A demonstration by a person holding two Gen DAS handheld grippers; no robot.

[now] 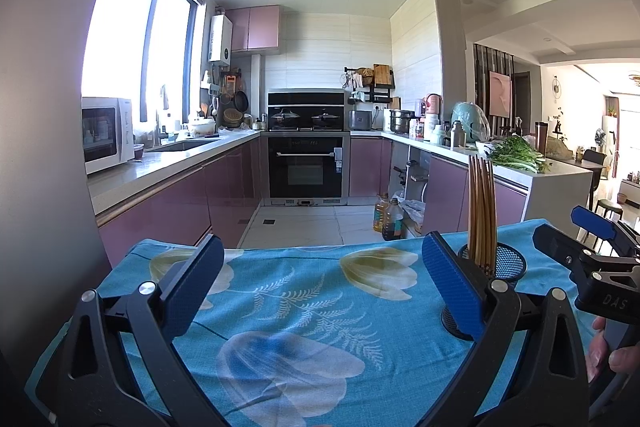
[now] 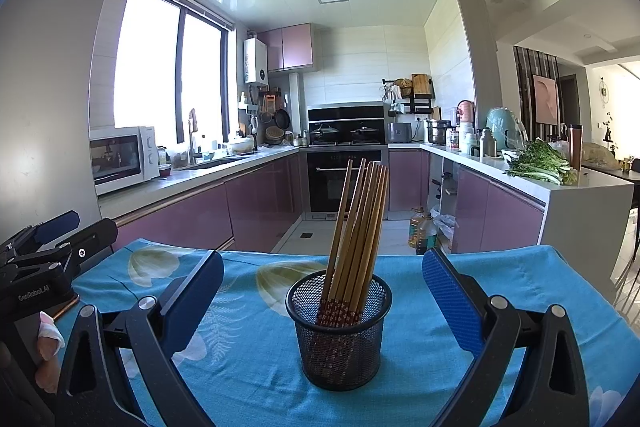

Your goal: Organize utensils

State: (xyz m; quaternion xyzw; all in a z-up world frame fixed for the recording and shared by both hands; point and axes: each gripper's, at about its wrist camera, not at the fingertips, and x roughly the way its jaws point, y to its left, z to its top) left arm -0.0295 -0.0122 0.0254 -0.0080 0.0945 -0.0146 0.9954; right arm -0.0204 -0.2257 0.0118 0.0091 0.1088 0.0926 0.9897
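A black mesh cup [image 2: 339, 331] stands upright on the blue flowered cloth [image 2: 248, 359], holding several wooden chopsticks [image 2: 360, 227] that lean right. My right gripper [image 2: 323, 301] is open, its blue pads on either side of the cup without touching it. In the left wrist view the cup [image 1: 505, 265] and chopsticks [image 1: 482, 211] stand behind my left gripper's right finger. My left gripper [image 1: 323, 287] is open and empty over bare cloth [image 1: 304, 327], left of the cup. The right gripper [image 1: 588, 247] shows at the right edge there, the left gripper [image 2: 52, 239] at the left edge of the right wrist view.
The cloth-covered table ends at its far edge [image 2: 304, 255] before a tiled kitchen floor. Purple cabinets line both sides. Oil bottles [image 2: 422, 233] stand on the floor to the right. Greens [image 2: 540, 163] lie on the right counter; a microwave [image 2: 122, 159] sits on the left counter.
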